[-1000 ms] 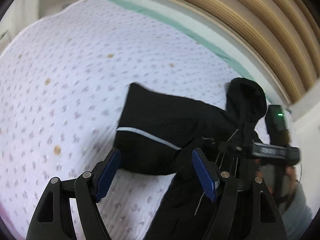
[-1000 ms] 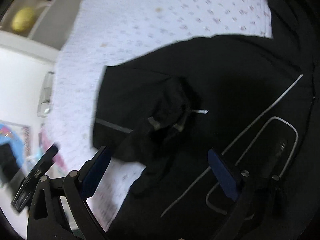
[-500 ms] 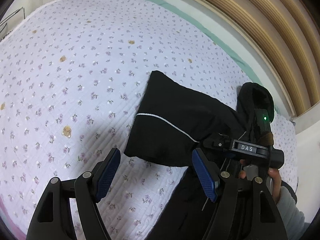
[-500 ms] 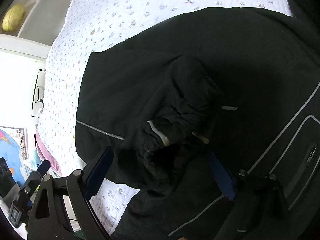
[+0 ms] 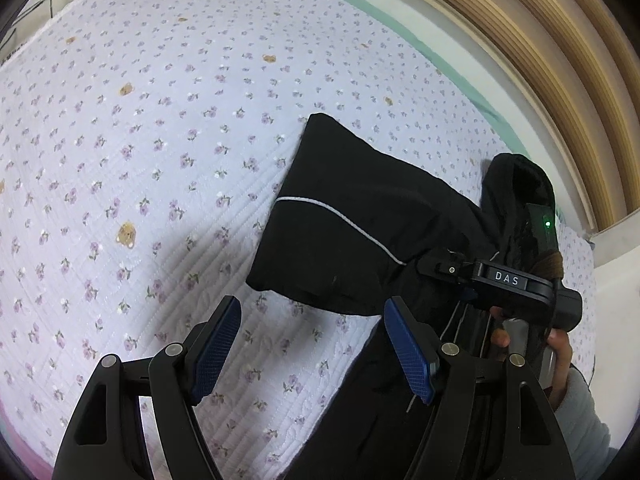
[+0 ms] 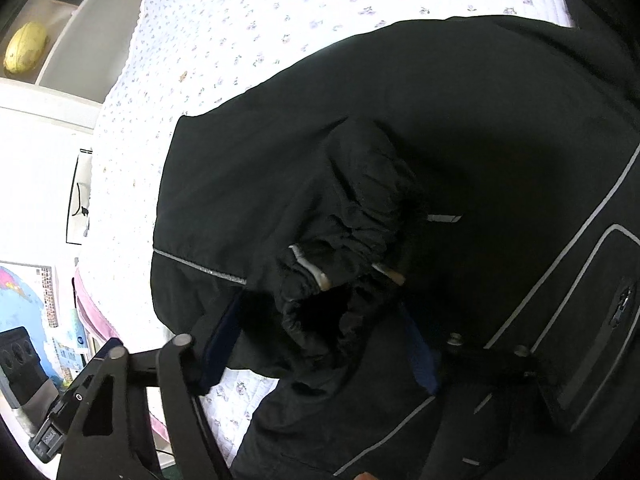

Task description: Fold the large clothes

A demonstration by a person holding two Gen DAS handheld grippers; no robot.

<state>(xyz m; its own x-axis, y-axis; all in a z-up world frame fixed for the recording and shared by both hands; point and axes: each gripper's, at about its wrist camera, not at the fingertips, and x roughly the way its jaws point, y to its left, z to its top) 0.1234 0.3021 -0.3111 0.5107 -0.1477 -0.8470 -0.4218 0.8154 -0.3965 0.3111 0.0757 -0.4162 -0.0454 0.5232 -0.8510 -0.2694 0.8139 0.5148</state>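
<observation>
A black jacket (image 5: 360,208) with thin silver piping lies on a flowered bedspread (image 5: 140,140), its hood (image 5: 516,184) towards the headboard. My left gripper (image 5: 313,303) hangs open just over the bedspread at the folded jacket's near edge, with nothing between its blue pads. In the right wrist view the jacket (image 6: 480,120) fills the frame, and a bunched sleeve cuff (image 6: 320,280) lies on top of it. My right gripper (image 6: 320,314) straddles that cuff. Its jaws are closing, with the cuff between the pads. The right gripper's body (image 5: 508,280) shows at the right.
A slatted wooden headboard (image 5: 540,60) curves along the far side of the bed. A person's hand (image 5: 560,356) holds the right gripper. A white shelf with a yellow object (image 6: 24,52) stands beyond the bed's left edge, and a pink bed edge (image 6: 92,312) shows below it.
The right jaws have narrowed around the sleeve cuff, which now sits between the pads. Both grippers have sunk closer to the bed. The left jaws keep the same width.
</observation>
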